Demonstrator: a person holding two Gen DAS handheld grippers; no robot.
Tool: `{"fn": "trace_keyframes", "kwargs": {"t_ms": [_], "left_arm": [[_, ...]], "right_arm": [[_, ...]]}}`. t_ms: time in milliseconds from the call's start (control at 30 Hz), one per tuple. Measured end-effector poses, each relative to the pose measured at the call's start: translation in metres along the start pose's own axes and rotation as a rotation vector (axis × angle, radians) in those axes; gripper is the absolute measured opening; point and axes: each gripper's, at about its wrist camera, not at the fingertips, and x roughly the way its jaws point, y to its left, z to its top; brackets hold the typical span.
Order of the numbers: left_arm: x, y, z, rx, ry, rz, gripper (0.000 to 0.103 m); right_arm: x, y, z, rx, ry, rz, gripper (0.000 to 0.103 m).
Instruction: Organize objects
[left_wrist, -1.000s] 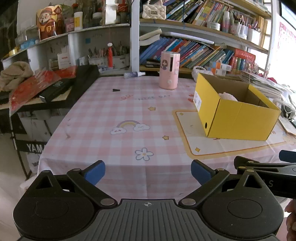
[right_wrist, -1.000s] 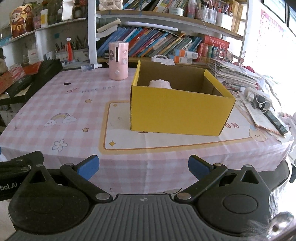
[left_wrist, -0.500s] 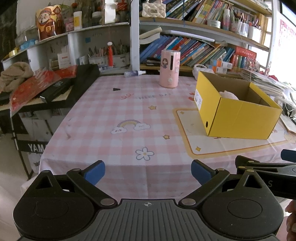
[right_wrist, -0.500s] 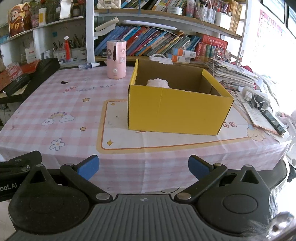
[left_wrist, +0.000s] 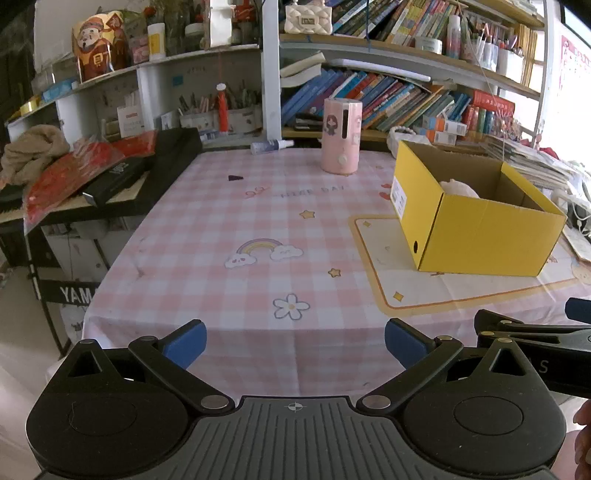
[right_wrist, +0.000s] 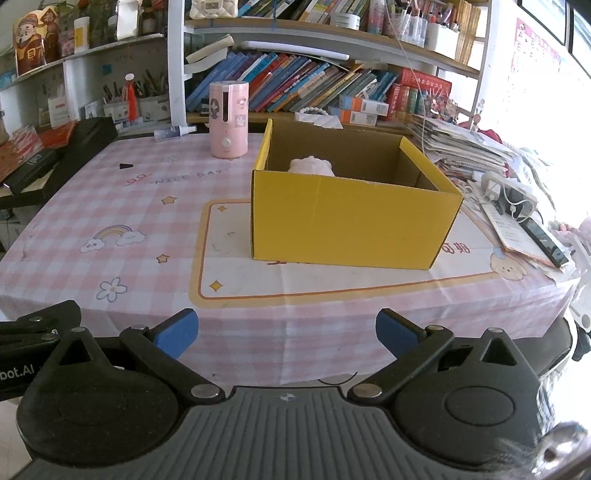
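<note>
An open yellow cardboard box (left_wrist: 476, 236) (right_wrist: 351, 221) stands on a cream mat on the pink checked tablecloth (left_wrist: 240, 229) (right_wrist: 122, 199). A pale pink soft thing (left_wrist: 458, 187) (right_wrist: 312, 166) lies inside it, mostly hidden by the wall. A pink cylinder device (left_wrist: 341, 141) (right_wrist: 228, 120) stands upright at the table's far side. My left gripper (left_wrist: 294, 343) is open and holds nothing, off the table's near edge. My right gripper (right_wrist: 286, 332) is open too, level with the near edge in front of the box.
A small black triangular piece (left_wrist: 234, 178) (right_wrist: 126, 165) and a small spray bottle (left_wrist: 271, 146) (right_wrist: 173, 132) lie near the far left. A black keyboard (left_wrist: 122, 177) with red packets flanks the left. Papers, a phone (right_wrist: 545, 242) and cables crowd the right. Bookshelves stand behind.
Both grippers have pulled back a little from the table, so the box and table look slightly farther away. Both stay open.
</note>
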Motion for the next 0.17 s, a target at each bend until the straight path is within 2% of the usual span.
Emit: {"fn": "trace_keyframes", "kwargs": {"t_ms": [167], "left_arm": [[0.0003, -0.0008, 0.0001, 0.002, -0.005, -0.002, 0.103]], "right_arm": [[-0.0002, 0.0001, -0.0002, 0.003, 0.0, 0.001, 0.103]]}}
